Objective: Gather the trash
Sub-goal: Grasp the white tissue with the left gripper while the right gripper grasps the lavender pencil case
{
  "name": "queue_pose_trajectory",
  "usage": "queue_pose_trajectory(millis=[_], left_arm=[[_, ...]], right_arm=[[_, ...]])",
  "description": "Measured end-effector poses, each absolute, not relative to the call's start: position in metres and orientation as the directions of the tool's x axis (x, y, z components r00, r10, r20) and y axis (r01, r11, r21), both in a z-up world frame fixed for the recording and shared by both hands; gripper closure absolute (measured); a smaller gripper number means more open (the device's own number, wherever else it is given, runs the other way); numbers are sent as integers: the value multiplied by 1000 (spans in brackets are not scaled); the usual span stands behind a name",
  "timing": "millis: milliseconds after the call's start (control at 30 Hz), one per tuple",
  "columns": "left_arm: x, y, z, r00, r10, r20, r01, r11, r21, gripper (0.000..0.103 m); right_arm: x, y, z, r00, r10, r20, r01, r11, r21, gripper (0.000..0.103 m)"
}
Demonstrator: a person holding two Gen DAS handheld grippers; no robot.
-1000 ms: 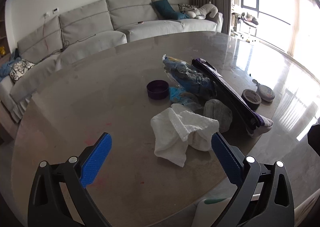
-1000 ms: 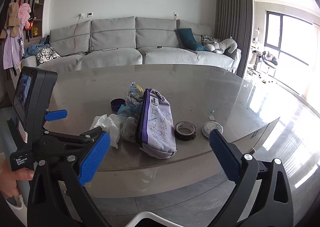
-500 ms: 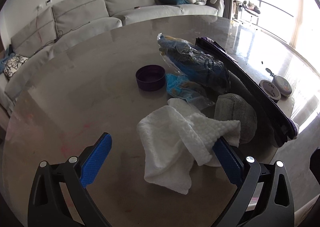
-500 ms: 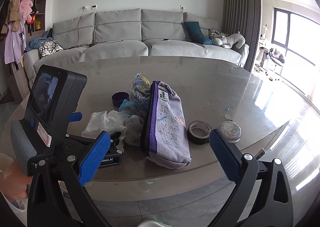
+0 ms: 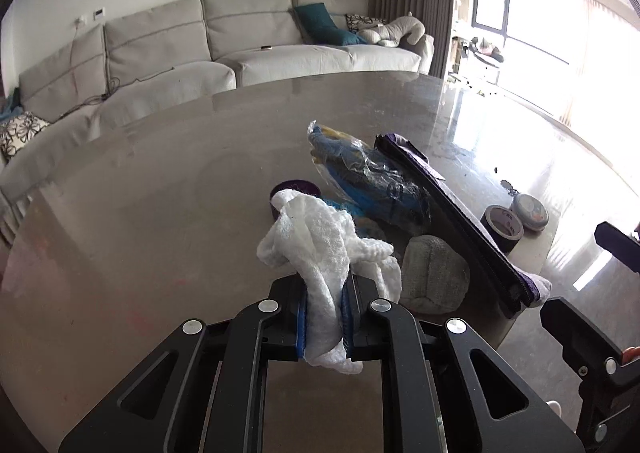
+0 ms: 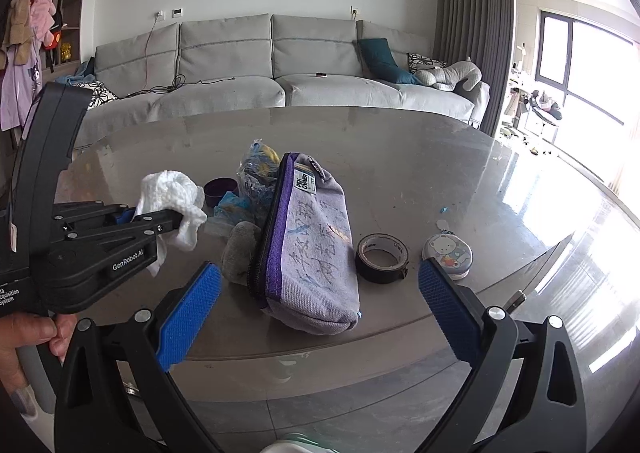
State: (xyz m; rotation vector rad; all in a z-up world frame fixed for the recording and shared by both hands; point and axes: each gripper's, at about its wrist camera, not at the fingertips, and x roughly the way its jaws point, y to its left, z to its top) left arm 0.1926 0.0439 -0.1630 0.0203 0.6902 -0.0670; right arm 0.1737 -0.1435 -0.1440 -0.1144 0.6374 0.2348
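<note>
My left gripper point(image 5: 325, 317) is shut on a crumpled white paper towel point(image 5: 320, 249) and holds it just above the grey table point(image 5: 160, 221). From the right wrist view the same towel point(image 6: 170, 193) hangs from the left gripper point(image 6: 180, 219) at the left. My right gripper point(image 6: 316, 309) is open and empty at the table's near edge, in front of a purple pencil case point(image 6: 308, 241). A clear plastic bag with blue and yellow wrappers point(image 5: 360, 177) and a grey wad point(image 5: 434, 277) lie behind the towel.
A purple cup point(image 5: 294, 189), a black tape roll point(image 6: 382, 257) and a small round tin point(image 6: 447, 255) stand on the table. A grey sofa point(image 6: 260, 69) runs along the far wall. A white rim point(image 6: 292, 447) shows below the right gripper.
My left gripper has shut on the white paper towel and raised it off the table. The right gripper has moved a little closer to the table.
</note>
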Motion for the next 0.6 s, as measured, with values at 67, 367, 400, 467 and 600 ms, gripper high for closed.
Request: queue_pose_trajectory(millis=[67, 367, 400, 467, 600], left_arm=[[189, 42, -154, 795, -36, -606, 59, 998, 19, 90], [185, 39, -151, 798, -65, -599, 83, 997, 2, 90], [185, 40, -151, 799, -64, -597, 82, 997, 3, 90], [186, 41, -151, 801, -69, -595, 83, 997, -4, 90], [189, 46, -152, 801, -72, -594, 79, 997, -15, 90]], right_arm=[[175, -141, -148, 776, 177, -605, -249, 968, -37, 5], [185, -131, -168, 767, 164, -620, -263, 962, -71, 5], [187, -129, -170, 768, 161, -620, -266, 961, -80, 5], [191, -126, -175, 767, 149, -624, -273, 956, -107, 13], [200, -121, -184, 741, 142, -656, -313, 937, -152, 35]])
